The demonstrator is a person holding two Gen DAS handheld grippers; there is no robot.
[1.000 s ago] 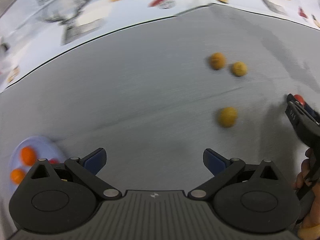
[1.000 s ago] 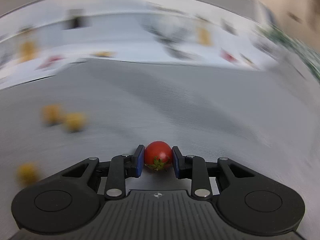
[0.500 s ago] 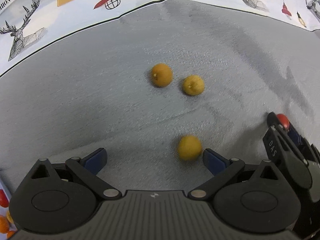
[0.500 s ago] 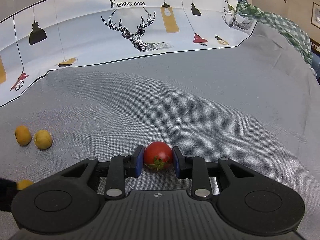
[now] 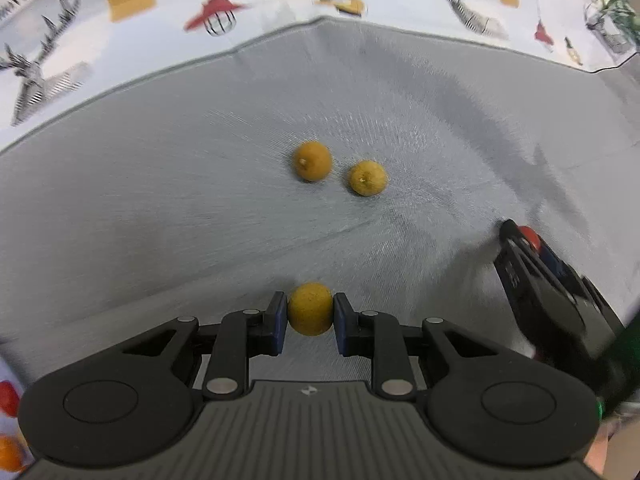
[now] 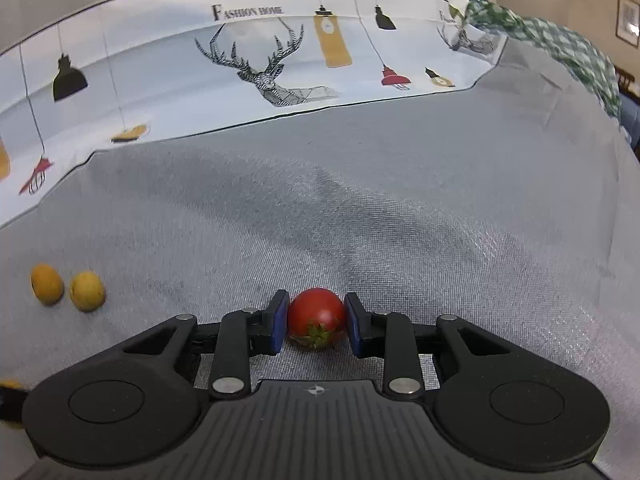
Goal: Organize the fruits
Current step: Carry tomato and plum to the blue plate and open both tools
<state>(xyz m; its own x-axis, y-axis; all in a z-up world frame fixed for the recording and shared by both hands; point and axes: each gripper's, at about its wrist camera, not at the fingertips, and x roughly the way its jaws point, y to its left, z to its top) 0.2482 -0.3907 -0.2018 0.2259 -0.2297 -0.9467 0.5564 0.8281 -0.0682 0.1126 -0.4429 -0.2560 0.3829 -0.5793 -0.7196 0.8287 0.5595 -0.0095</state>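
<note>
Two pairs of tongs are loaded: the left tongs (image 5: 310, 317) have just closed from wide apart onto the round yellow-orange fruit (image 5: 310, 309) on the grey woven worktop (image 5: 160, 208), so it seems ready to lift. The right tongs (image 6: 316, 322) clamp a glossy red tomato (image 6: 316, 314). Farther off, two dull, dimpled yellow fruits (image 5: 312, 161) lie loose side by side.

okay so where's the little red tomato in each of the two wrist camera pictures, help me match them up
Left wrist view: the tomato peeks out at the right edge, at the tip of the right gripper.
Right wrist view: the tomato sits bottom centre, clamped between the blue pads.
Shared landmark: the pair of yellow fruits, mid-frame in the left view, far left in the right view.
</note>
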